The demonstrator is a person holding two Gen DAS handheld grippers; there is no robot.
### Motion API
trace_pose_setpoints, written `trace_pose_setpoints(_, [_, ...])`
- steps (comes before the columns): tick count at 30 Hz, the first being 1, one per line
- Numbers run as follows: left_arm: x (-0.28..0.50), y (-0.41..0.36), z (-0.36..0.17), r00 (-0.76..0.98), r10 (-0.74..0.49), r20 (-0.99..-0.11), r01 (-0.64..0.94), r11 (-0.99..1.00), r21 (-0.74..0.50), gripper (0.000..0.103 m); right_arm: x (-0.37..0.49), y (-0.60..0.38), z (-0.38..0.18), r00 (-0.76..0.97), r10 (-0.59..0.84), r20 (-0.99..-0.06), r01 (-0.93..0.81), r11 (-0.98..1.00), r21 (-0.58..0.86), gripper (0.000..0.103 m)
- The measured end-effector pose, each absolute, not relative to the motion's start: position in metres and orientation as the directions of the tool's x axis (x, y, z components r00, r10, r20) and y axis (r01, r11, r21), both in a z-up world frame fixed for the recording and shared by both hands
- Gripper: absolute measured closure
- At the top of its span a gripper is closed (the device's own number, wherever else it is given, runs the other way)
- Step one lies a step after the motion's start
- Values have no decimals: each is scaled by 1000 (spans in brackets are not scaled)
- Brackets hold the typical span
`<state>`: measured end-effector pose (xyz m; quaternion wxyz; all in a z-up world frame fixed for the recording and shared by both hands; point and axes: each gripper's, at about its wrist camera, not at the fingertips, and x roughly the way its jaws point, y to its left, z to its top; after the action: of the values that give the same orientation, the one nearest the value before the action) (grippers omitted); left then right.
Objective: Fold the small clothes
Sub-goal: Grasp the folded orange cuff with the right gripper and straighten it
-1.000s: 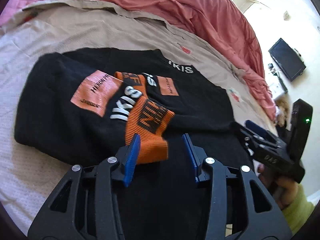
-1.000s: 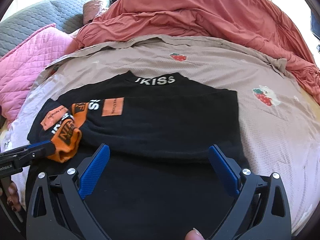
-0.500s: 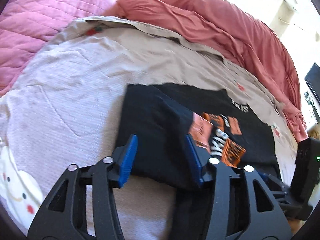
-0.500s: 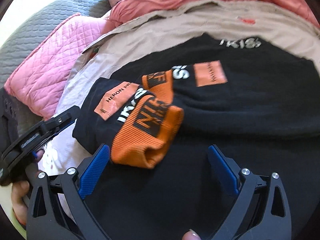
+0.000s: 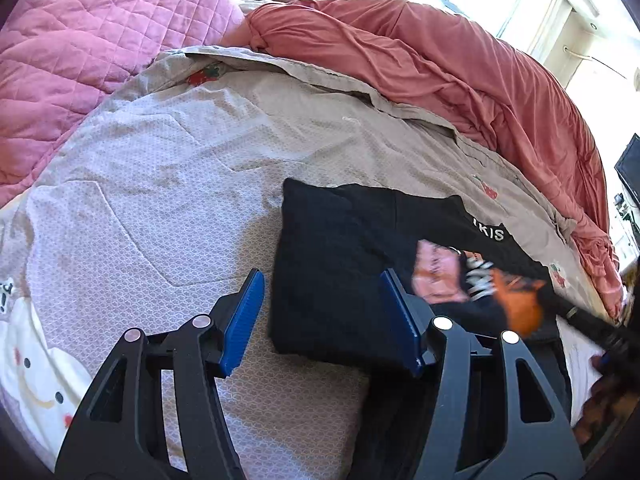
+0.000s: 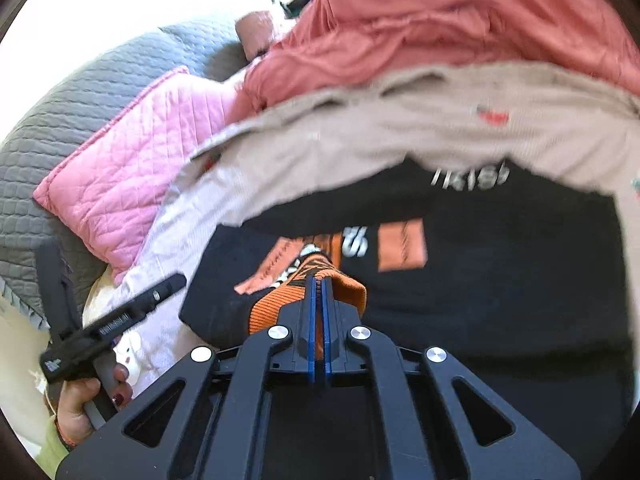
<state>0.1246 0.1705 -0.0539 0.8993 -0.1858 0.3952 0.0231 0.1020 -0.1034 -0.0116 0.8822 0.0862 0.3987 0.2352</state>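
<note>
While your right claw (image 6: 319,280) has its blue pads pressed together on the ribbed orange cuff (image 6: 340,292) of the black knitted sweater with orange patches and white lettering (image 6: 500,280), that cuff bunches up around the fingers. The sweater lies spread on the beige patterned bed sheet (image 5: 200,168), its folded left edge squared off. Your left claw (image 5: 320,320) stands about half open and is opening, nothing pinched; the sweater's near corner shows between its blue pads (image 5: 244,320), below them. A crumpled salmon-red duvet (image 5: 460,60) lies beyond the sweater, with a pink quilted pillow (image 5: 80,40) to the left. Your left hand (image 6: 92,396) grips its handle at the bed's edge.
</note>
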Motion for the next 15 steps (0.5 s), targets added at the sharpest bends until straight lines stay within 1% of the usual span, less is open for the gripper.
trace_pose_setpoints(1, [124, 169, -54, 688, -105, -718, -185, 931, -314, 50, 105, -108, -7, 583, 477, -658, -345, 878, 330, 101])
trace_pose_setpoints(5, [125, 163, -54, 688, -111, -717, -170, 936, -308, 50, 113, -143, -1, 640, 370, -673, -266, 929, 258, 101])
trace_pose_setpoints(7, [126, 159, -55, 684, -117, -720, -156, 941, -301, 50, 116, -165, -7, 663, 268, -699, -194, 963, 185, 101])
trace_pose_setpoints(8, [126, 157, -56, 683, -119, -721, -150, 943, -297, 50, 116, -172, -9, 669, 245, -701, -174, 969, 172, 101])
trace_pose_setpoints(10, [127, 153, -58, 678, -130, -723, -137, 944, -299, 50, 117, -196, -17, 684, 156, -712, -105, 988, 116, 101])
trace_pose_setpoints(12, [127, 151, -59, 675, -136, -725, -130, 946, -298, 50, 121, -222, -27, 684, 37, -729, -14, 999, 37, 101])
trace_pose_setpoints(15, [128, 147, -60, 671, -145, -728, -116, 948, -295, 50, 125, -254, -40, 666, -12, -746, 59, 998, 37, 101])
